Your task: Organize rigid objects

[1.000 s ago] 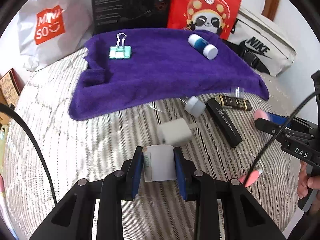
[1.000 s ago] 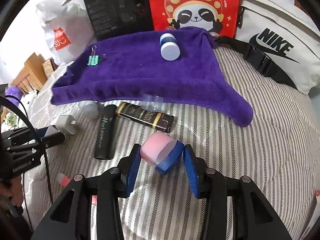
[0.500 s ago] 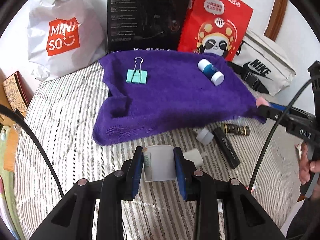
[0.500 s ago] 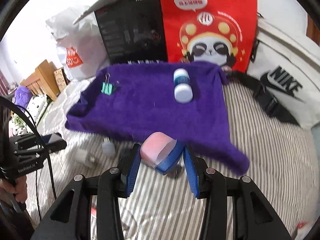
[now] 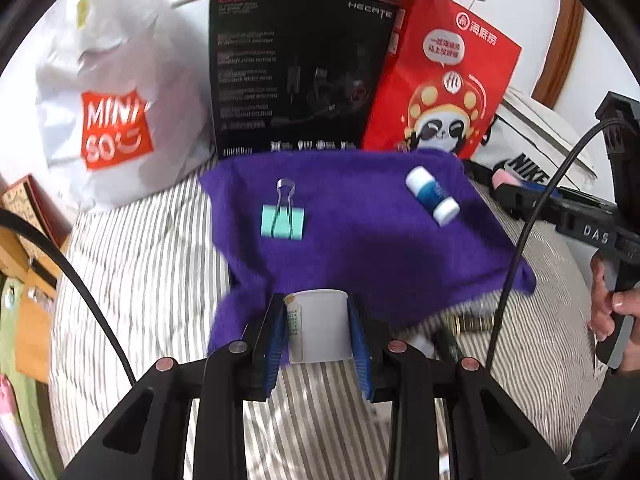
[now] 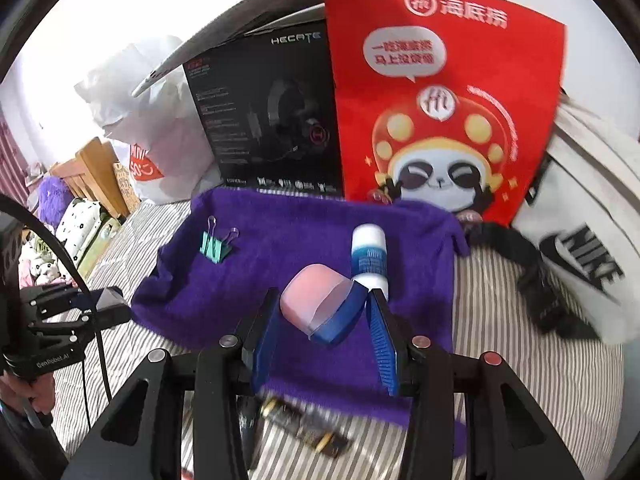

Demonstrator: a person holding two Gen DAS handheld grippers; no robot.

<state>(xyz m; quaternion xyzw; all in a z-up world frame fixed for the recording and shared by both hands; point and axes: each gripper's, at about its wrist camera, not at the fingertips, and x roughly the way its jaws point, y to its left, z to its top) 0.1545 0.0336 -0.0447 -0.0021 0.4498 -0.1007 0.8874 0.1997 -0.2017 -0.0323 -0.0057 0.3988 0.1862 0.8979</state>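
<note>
My left gripper is shut on a white bottle, held over the near edge of the purple towel. My right gripper is shut on a pink-and-blue container, held above the towel, just in front of the blue-and-white bottle. On the towel lie a teal binder clip and the blue-and-white bottle. The clip also shows in the right wrist view. The right gripper shows at the right edge of the left wrist view.
A Miniso bag, a black Hecate box, a red panda bag and a white Nike bag stand behind the towel. Dark tubes lie on the striped bed near the towel's front edge.
Both grippers have moved forward with their loads, from over the loose items on the striped bed to over the purple towel. Both stayed shut.
</note>
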